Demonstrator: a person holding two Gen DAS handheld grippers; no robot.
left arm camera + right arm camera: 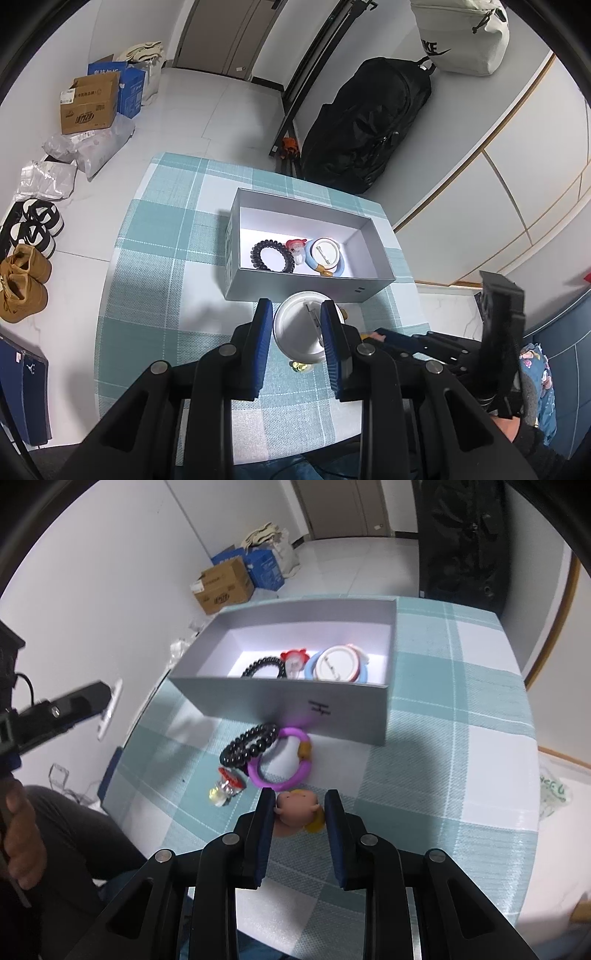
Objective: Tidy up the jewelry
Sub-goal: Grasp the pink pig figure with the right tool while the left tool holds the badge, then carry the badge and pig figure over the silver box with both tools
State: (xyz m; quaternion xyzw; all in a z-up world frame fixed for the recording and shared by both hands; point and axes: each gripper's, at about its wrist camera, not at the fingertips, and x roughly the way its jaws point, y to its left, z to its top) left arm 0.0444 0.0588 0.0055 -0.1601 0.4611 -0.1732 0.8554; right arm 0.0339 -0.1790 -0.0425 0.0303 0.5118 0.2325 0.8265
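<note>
A grey open box [295, 291] [280, 701] stands on the checked tablecloth. It holds a black bead bracelet [272, 256], a red ring toy [295, 248] and a white round badge on a blue ring [325, 254]. My left gripper [297, 321] is shut on a white round badge [295, 332], held above the table near the box's front wall. My right gripper [300, 805] has a pink and yellow figure charm [299, 810] between its fingers. In front of the box lie a black bead bracelet [247, 747], a purple ring [280, 762] and a red-and-clear ring toy [225, 786].
The table [147, 277] edges drop off to a white tiled floor. Cardboard boxes [90, 103], bags and shoes [26, 280] lie on the floor at left. A black backpack [369, 122] leans behind the table. The person's legs are at the near edge.
</note>
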